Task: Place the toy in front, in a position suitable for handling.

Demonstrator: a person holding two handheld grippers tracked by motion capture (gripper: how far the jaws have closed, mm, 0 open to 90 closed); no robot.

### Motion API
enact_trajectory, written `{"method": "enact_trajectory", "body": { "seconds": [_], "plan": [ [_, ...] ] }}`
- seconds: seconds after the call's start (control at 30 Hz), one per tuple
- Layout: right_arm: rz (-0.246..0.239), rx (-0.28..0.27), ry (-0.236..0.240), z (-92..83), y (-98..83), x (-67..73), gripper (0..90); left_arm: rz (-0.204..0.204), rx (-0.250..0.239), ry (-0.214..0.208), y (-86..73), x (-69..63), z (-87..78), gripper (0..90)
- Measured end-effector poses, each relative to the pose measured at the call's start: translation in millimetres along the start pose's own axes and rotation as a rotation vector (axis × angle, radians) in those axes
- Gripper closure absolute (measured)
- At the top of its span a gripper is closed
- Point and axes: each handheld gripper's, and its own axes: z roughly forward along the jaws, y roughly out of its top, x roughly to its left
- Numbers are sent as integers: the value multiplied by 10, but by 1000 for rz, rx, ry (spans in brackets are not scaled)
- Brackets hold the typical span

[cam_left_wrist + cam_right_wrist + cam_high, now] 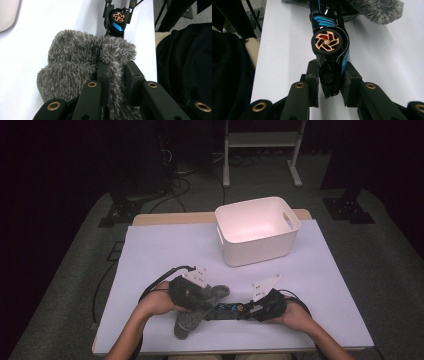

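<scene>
Left hand-held gripper [116, 75] pinches the grey fuzzy sock's cuff [117, 52] near the tabletop's [165, 245] front edge while the right hand-held gripper [329, 82] clamps the black toy car [328, 42] entering it; a thin fold could slip, closing the opening.

black tool [329, 86] jaws, brass screws (grey plates)

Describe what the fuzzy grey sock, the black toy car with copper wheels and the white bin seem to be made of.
Fuzzy grey sock: soft plush fabric, matte, visibly fluffy pile. Black toy car with copper wheels: probably hard plastic, glossy highlights; wheel hub looks metallic-painted. White bin: likely moulded plastic, smooth with cut-out handles.
</scene>
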Motion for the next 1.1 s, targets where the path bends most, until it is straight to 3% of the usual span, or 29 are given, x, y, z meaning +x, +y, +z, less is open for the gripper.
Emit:
{"method": "enact_trajectory", "body": {
  "seconds": [0.17,0.23,0.27,0.4,0.57,0.87,1.1],
  "plan": [
    [0,6,-9,-9,-4,9,688,2,11,-1,20,11,24,768],
    [4,4,-15,6,2,-3,614,1,12,-3,21,10,28,768],
    [19,-3,-12,21,9,-5,625,1,12,-1,23,9,30,768],
    [-11,14,-8,70,52,14,664,5,13,-6,18,0,29,768],
    [-12,21,-11,-36,5,15,700,6,-3,-28,24,7,42,769],
    [-29,24,-37,-84,-50,57,700,39,34,-25,139,-28,111,769],
    [-9,2,-44,-122,-120,79,699,70,33,-58,299,-46,245,770]
  ]
}}
